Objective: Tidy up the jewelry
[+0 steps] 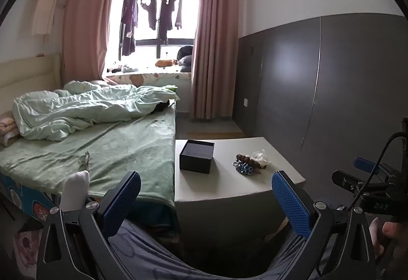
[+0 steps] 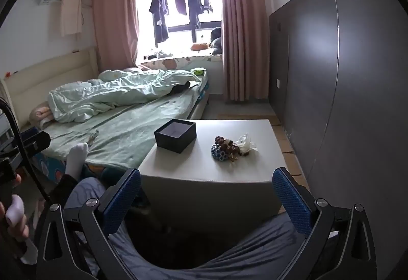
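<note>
the left gripper (image 1: 206, 193) hangs low in front of the white desk (image 1: 216, 185), its blue-padded fingers (image 1: 128, 190) spread wide with nothing between them; below them lie the person's grey trouser legs. the right gripper (image 2: 206, 193) sits at about the same height, its fingers (image 2: 288, 193) just as wide apart and holding nothing, short of the desk's (image 2: 199, 170) near edge

on the desk a dark box (image 1: 196, 156) stands open with no lid on it, its inside looking bare from here, on the side nearest the bed (image 1: 107, 144). well apart from it, toward the grey wall panel (image 1: 331, 88), lies the jewelry in one small heap: a cluster of blue beads (image 1: 243, 167) nearest the camera, a strand of brown beads (image 1: 248, 160) touching it, and a crumpled clear plastic bag (image 1: 260, 156) just behind. in the right wrist view the same box (image 2: 176, 136) sits left of the blue beads (image 2: 219, 152), brown beads (image 2: 227, 144) and bag (image 2: 244, 143)

a foot in a white sock (image 2: 76, 160) rests against the bed's edge, and a small metal item lies on the green sheet near it, too small to identify
</note>
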{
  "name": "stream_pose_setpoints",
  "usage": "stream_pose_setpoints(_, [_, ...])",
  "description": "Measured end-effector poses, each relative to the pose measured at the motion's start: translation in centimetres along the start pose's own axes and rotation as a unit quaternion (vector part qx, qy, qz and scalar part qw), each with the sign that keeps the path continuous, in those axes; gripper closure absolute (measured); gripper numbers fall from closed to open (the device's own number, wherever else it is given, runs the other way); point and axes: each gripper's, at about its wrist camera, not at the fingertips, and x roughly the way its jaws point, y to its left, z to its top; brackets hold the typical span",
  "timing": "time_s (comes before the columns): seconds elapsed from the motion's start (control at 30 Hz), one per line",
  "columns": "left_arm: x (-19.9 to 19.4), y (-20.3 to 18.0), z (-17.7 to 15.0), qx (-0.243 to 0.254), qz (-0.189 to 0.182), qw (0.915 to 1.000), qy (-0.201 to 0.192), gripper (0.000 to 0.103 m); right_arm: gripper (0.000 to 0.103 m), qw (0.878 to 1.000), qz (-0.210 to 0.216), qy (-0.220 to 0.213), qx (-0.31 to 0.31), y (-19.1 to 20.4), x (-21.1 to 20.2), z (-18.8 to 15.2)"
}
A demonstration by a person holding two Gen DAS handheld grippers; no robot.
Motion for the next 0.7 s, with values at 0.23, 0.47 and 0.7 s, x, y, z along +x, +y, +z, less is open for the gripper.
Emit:
stream_pose_setpoints(0.23, [0.2,0.0,-0.1,-0.001,0.001,1.0,-0.001,0.0,0.0,1.0,-0.001,-0.001,-0.001,0.1,-0.1,0.0])
stream_pose_setpoints(0.47, [-0.2,-1.0,0.2,0.011,0.005,0.9999,0.002,0.0,0.0,1.0,0.0,-0.001,0.0,0.2,-0.1,0.1])
stream_pose_setpoints(0.7, [0.3,-0.8,0.4,0.002,0.001,1.0,-0.001,0.0,0.0,1.0,-0.002,-0.002,-0.001,0.3,-0.2,0.2])
